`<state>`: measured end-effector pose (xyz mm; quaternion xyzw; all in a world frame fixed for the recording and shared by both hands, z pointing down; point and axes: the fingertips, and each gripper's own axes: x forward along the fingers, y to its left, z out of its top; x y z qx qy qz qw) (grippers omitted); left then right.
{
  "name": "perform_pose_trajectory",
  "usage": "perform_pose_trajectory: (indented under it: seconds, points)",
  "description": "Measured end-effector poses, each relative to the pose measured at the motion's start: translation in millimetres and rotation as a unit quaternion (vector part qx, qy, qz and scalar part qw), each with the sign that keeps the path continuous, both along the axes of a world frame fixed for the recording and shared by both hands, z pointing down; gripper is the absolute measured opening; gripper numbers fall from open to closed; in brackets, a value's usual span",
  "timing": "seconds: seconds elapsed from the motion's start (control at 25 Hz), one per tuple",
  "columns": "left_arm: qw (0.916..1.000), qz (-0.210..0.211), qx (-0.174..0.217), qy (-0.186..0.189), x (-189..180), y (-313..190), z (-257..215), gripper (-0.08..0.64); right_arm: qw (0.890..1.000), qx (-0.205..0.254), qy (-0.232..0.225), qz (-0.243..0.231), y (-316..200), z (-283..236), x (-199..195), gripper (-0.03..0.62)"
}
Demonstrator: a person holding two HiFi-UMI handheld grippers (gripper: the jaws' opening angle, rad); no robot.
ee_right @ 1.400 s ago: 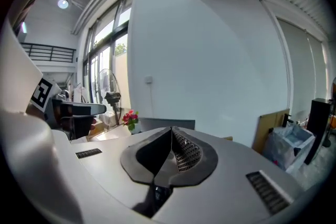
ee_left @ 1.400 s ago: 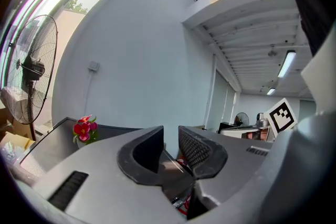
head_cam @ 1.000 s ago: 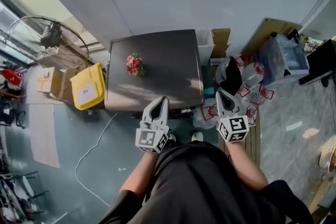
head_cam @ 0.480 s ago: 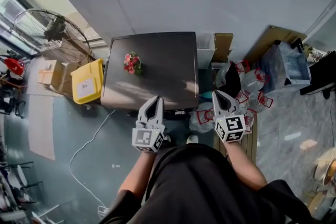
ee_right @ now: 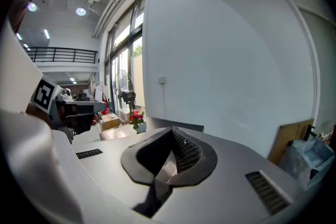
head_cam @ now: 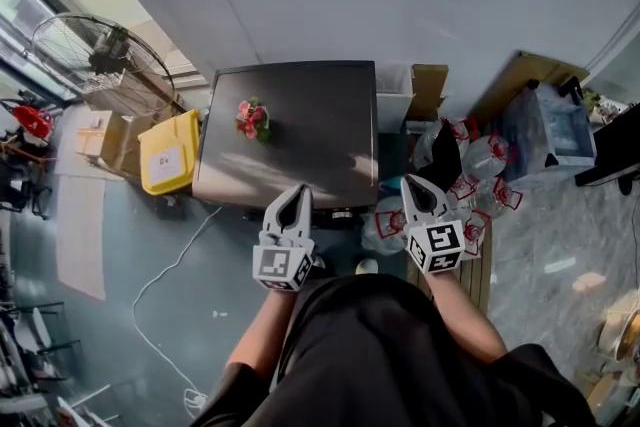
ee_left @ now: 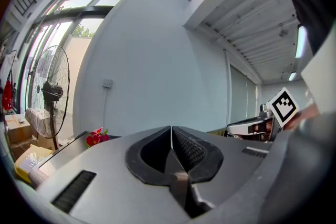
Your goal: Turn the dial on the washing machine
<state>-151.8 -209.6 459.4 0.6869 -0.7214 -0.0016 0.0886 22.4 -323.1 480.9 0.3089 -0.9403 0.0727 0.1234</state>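
The washing machine [head_cam: 300, 150] is a dark grey box against the white wall, seen from above in the head view; its dial is hidden from here. A small pot of red flowers [head_cam: 252, 120] stands on its top, also showing as red flowers [ee_left: 96, 137] in the left gripper view and flowers [ee_right: 137, 118] in the right gripper view. My left gripper [head_cam: 293, 196] hovers over the machine's front edge, shut with nothing in it. My right gripper [head_cam: 412, 186] is held to the right of the machine, also shut and empty. Both sets of jaws meet tip to tip.
A yellow bin [head_cam: 170, 160] and cardboard boxes [head_cam: 112, 143] sit left of the machine, with a standing fan [head_cam: 100, 55] behind them. White bags with red print [head_cam: 470, 180] and a plastic crate [head_cam: 552, 120] crowd the right. A white cable [head_cam: 175, 290] trails on the floor.
Both grippers drifted slightly left and lower in the head view. The camera shifted a little, so the machine sits slightly further left. Both grippers stayed shut.
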Motion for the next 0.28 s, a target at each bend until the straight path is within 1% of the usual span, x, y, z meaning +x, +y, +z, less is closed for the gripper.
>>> perform_pose_trajectory:
  seconds: [0.28]
  points:
    - [0.9999, -0.006, -0.009, -0.005, -3.6, -3.3, 4.5, 0.009, 1.000, 0.000, -0.006, -0.011, -0.7, -2.1, -3.9, -0.002]
